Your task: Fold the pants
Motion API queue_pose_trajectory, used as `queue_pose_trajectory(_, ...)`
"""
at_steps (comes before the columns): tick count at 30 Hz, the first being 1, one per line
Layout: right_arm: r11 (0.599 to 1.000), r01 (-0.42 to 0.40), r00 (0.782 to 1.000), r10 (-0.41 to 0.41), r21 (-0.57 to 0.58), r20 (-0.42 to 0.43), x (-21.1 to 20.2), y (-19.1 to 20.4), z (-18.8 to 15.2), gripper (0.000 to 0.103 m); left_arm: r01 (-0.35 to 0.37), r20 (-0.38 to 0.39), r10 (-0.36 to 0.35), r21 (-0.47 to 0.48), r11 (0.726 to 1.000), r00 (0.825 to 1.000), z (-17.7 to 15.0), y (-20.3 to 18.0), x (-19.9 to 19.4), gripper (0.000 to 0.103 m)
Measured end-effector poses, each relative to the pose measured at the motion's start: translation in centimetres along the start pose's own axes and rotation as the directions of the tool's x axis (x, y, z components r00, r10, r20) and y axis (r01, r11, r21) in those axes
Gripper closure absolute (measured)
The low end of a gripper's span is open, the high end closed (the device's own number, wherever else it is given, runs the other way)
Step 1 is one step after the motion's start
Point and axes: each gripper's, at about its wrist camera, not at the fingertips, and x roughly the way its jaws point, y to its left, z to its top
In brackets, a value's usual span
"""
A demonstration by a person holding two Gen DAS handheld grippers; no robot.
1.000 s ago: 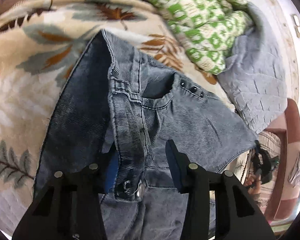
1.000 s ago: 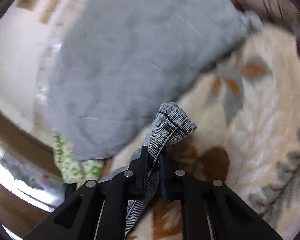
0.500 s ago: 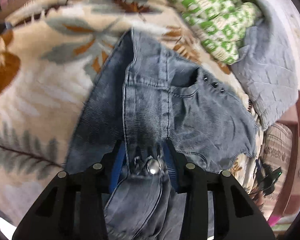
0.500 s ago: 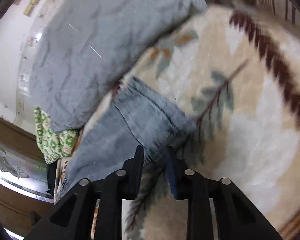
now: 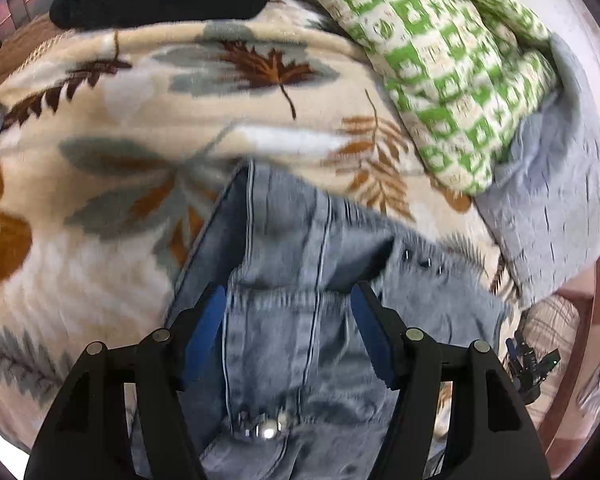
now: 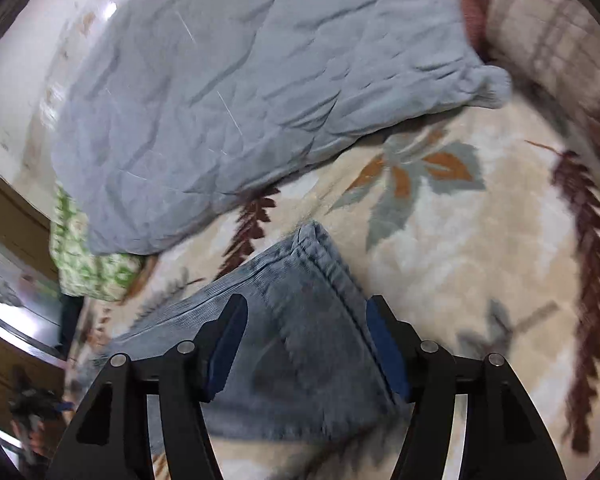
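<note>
Grey-blue jeans [image 5: 292, 280] lie on a leaf-patterned beige blanket [image 5: 100, 184]. In the left wrist view the waistband end with its metal button [image 5: 266, 428] lies under my left gripper [image 5: 288, 300], which is open with jaws wide apart, one on each side of the fly seam. In the right wrist view a hemmed corner of the jeans [image 6: 304, 292] lies flat under my right gripper [image 6: 304, 316], which is open and empty.
A green-and-white patterned quilt [image 5: 440, 64] and a grey quilted cover [image 5: 548, 192] lie at the back right of the blanket. The grey cover [image 6: 240, 88] fills the upper left of the right wrist view. A plaid cushion [image 6: 548, 28] sits at top right.
Both grippers have opened and let go of the jeans, which now lie flat on the blanket. The right gripper had carried its end down from the air.
</note>
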Motion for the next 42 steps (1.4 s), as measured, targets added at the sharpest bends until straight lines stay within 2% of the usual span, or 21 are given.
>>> queue_pose_trajectory(4, 1.0, 0.006, 1.0, -0.006, -0.021, -0.004, 2.8, 0.6, 1.2, 0.038, 0.02, 0.01, -0.02, -0.051, 0.999, 1.0, 2.7, 1.1, 0.6, 0.038)
queue_pose_trajectory(7, 0.999, 0.012, 0.999, -0.014, -0.051, -0.029, 4.4, 1.4, 1.5, 0.034, -0.017, 0.01, 0.018, -0.05, 0.999, 1.0, 4.3, 1.4, 1.7, 0.032)
queue_pose_trajectory(9, 0.996, 0.027, 0.998, -0.031, -0.081, -0.049, 5.5, 2.0, 1.5, 0.033, -0.042, -0.005, 0.042, -0.056, 0.998, 0.999, 4.8, 1.6, 2.7, 0.032)
queue_pose_trajectory(11, 0.992, 0.044, 0.997, -0.052, -0.12, -0.06, 6.1, 2.7, 1.2, 0.027, -0.012, -0.044, 0.009, -0.062, 0.998, 0.999, 4.8, 1.8, 4.1, 0.032)
queue_pose_trajectory(13, 0.985, 0.07, 0.996, -0.079, -0.156, -0.05, 6.5, 3.3, 1.0, 0.027, 0.007, -0.072, -0.009, -0.038, 0.999, 0.997, 4.6, 1.3, 5.2, 0.032)
queue_pose_trajectory(15, 0.981, 0.086, 0.994, -0.095, -0.171, -0.044, 6.7, 3.7, 0.9, 0.028, -0.022, -0.047, 0.023, 0.017, 1.0, 0.999, 4.4, 0.6, 5.6, 0.032)
queue_pose_trajectory(16, 0.977, 0.103, 0.993, -0.112, -0.185, -0.039, 6.7, 3.9, 0.8, 0.03, -0.026, -0.023, 0.026, 0.034, 0.999, 0.999, 4.2, 0.2, 5.5, 0.032)
queue_pose_trajectory(17, 0.972, 0.124, 0.991, -0.133, -0.201, -0.032, 6.7, 4.1, 0.6, 0.037, -0.016, -0.006, 0.016, 0.043, 0.999, 1.0, 4.0, 0.0, 5.4, 0.033)
queue_pose_trajectory(19, 0.962, 0.142, 0.988, -0.151, -0.232, -0.019, 6.6, 4.8, 0.3, 0.056, -0.006, 0.028, 0.003, 0.102, 0.995, 1.0, 3.3, -1.0, 4.8, 0.072)
queue_pose_trajectory(20, 0.958, 0.159, 0.986, -0.166, -0.241, -0.009, 6.3, 5.1, 0.2, 0.092, -0.035, 0.036, 0.03, 0.138, 0.99, 0.999, 3.0, -1.6, 4.7, 0.099)
queue_pose_trajectory(21, 0.959, 0.159, 0.986, -0.164, -0.235, -0.005, 6.0, 5.3, 0.2, 0.093, -0.073, 0.058, 0.064, 0.17, 0.983, 0.996, 2.7, -2.2, 4.5, 0.101)
queue_pose_trajectory(22, 0.959, 0.162, 0.986, -0.164, -0.232, 0.011, 5.5, 5.5, 0.1, 0.093, -0.135, 0.119, 0.112, 0.216, 0.967, 0.987, 1.9, -3.2, 3.8, 0.101)
queue_pose_trajectory(24, 0.959, 0.163, 0.987, -0.157, -0.232, 0.045, 4.3, 5.8, 0.1, 0.093, -0.2, 0.202, 0.149, 0.268, 0.942, 0.968, 0.8, -4.4, 2.7, 0.101)
queue_pose_trajectory(26, 0.964, 0.152, 0.988, -0.14, -0.217, 0.072, 2.7, 5.9, 0.0, 0.093, -0.25, 0.287, 0.162, 0.302, 0.92, 0.944, -0.5, -5.4, 1.0, 0.101)
queue_pose_trajectory(28, 0.97, 0.14, 0.987, -0.121, -0.199, 0.102, 0.7, 5.8, -0.1, 0.093, -0.301, 0.375, 0.165, 0.338, 0.892, 0.912, -2.1, -6.4, -0.9, 0.101)
queue_pose_trajectory(30, 0.974, 0.129, 0.986, -0.106, -0.187, 0.127, -1.0, 6.0, -0.3, 0.093, -0.32, 0.42, 0.157, 0.351, 0.88, 0.894, -3.1, -6.8, -2.3, 0.101)
queue_pose_trajectory(34, 0.98, 0.101, 0.983, -0.072, -0.169, 0.171, -5.6, 6.4, -1.4, 0.093, -0.319, 0.496, 0.115, 0.35, 0.881, 0.861, -6.2, -7.0, -5.9, 0.101)
queue_pose_trajectory(38, 0.986, 0.077, 0.978, -0.046, -0.149, 0.202, -9.9, 6.4, -3.6, 0.093, -0.298, 0.542, 0.069, 0.348, 0.889, 0.838, -9.7, -6.4, -8.7, 0.101)
queue_pose_trajectory(42, 0.994, 0.03, 0.972, -0.005, -0.108, 0.233, -14.6, 5.5, -7.4, 0.093, -0.251, 0.558, 0.016, 0.348, 0.904, 0.83, -13.4, -4.9, -11.1, 0.101)
